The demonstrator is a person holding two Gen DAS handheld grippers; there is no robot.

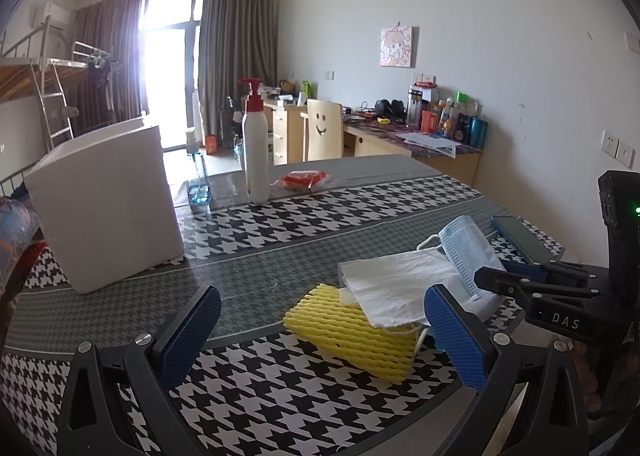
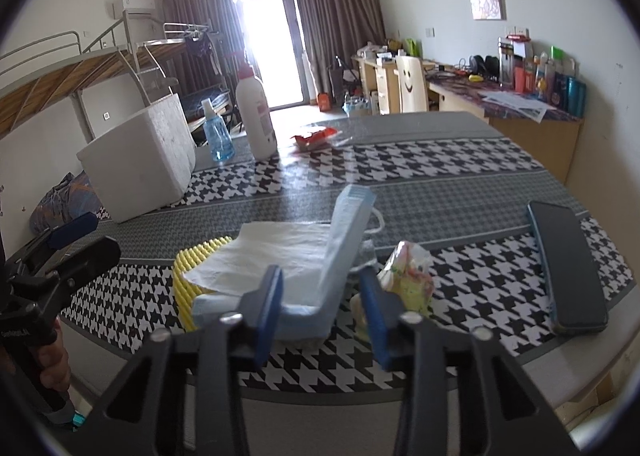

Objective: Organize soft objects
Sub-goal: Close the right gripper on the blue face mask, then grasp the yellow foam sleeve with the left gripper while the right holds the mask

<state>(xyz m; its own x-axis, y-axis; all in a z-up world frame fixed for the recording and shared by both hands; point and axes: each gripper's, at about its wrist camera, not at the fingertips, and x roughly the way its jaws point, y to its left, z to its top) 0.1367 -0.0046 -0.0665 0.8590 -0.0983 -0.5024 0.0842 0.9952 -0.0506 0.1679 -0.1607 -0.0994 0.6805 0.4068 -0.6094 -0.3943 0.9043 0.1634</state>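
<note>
A light blue face mask (image 2: 344, 240) stands folded up between the pads of my right gripper (image 2: 320, 276). The left pad is against it and a gap shows at the right pad. Beside it a white tissue (image 2: 276, 252) lies over a yellow foam net (image 2: 188, 276). A small crumpled pastel packet (image 2: 408, 276) sits just right of the right pad. In the left wrist view my left gripper (image 1: 324, 336) is wide open just short of the yellow foam net (image 1: 352, 336) and white tissue (image 1: 396, 284). The right gripper (image 1: 500, 272) reaches in to the blue mask (image 1: 468, 248).
A white foam box (image 1: 108, 204) stands at the left of the houndstooth table (image 1: 280, 408). Behind are a white pump bottle (image 1: 256, 152), a blue spray bottle (image 1: 198, 180) and a red packet (image 1: 304, 180). A dark phone (image 2: 568, 272) lies at the right edge.
</note>
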